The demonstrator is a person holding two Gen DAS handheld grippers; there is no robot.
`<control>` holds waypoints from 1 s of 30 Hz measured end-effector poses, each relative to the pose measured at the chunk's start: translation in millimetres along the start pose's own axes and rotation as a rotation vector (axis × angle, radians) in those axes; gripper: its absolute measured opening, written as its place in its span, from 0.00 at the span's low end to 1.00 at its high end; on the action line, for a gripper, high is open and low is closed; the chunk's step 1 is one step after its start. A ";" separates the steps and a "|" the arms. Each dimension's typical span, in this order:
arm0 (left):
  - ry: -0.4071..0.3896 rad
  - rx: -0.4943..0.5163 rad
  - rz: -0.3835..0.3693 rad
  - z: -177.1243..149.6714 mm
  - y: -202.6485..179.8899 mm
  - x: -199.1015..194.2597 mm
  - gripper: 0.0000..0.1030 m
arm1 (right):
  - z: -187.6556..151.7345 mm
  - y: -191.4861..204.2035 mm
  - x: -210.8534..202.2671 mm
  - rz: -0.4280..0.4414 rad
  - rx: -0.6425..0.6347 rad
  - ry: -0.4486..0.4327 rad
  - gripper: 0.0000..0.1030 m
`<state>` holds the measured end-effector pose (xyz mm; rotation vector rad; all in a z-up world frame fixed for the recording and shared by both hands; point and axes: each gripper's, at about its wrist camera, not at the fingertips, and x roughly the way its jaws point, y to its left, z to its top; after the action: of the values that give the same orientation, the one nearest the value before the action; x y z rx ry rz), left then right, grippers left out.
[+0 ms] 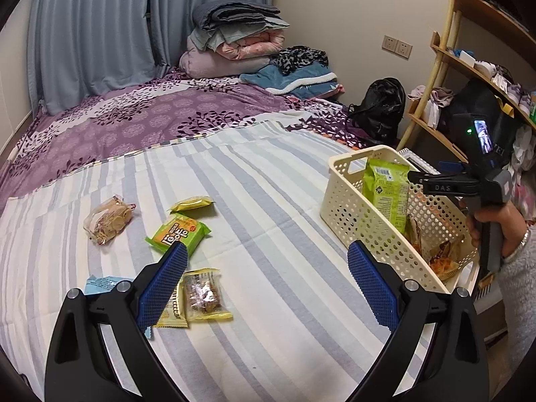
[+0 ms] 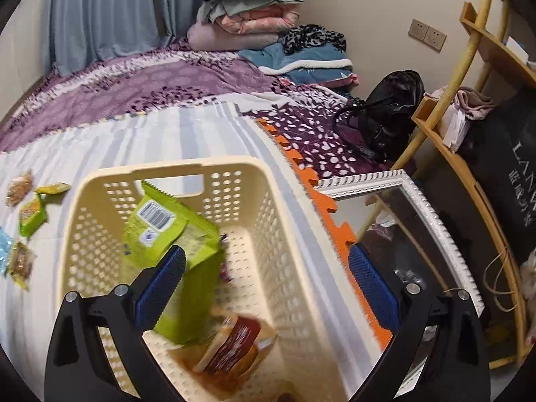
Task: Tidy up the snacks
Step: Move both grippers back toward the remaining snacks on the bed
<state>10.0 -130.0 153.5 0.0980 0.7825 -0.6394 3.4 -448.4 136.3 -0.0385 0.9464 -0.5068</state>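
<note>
Covering the near part of the bed (image 1: 140,114), a striped sheet (image 1: 268,221) carries a cream perforated basket (image 1: 355,214) at its right edge. A tall green packet (image 2: 174,234) stands tilted inside the basket, blurred, above a red-brown packet (image 2: 234,345). The right gripper (image 2: 266,283) hangs released over the basket. The left gripper (image 1: 266,276) is released too, over small loose snacks (image 1: 181,234) toward the sheet's left edge.
</note>
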 end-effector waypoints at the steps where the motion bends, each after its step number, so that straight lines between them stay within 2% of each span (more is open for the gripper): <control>1: 0.001 -0.006 0.005 -0.8 2.9 -0.1 0.95 | 1.4 0.4 2.1 -0.002 0.000 0.004 0.94; 7: 0.002 -0.056 0.049 -4.6 29.2 -1.2 0.97 | -1.6 5.9 -21.3 0.045 0.014 -0.064 0.94; 9: 0.000 -0.067 0.086 -5.8 37.5 -1.1 0.97 | -2.5 8.9 -31.6 0.065 0.018 -0.087 0.94; 16: -0.013 -0.102 0.185 -13.6 67.8 -11.9 0.97 | -3.3 28.4 -80.8 0.226 0.047 -0.207 0.94; 23: -0.029 -0.158 0.265 -23.0 103.0 -29.4 0.97 | -6.8 69.3 -114.8 0.332 -0.002 -0.276 0.95; 30: -0.039 -0.196 0.300 -33.5 126.1 -43.7 0.97 | -15.7 109.1 -139.1 0.428 -0.045 -0.305 0.95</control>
<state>37.7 4.2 140.8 0.0227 0.7704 -0.2782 -31.8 -289.2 206.4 0.0453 0.6414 -0.0781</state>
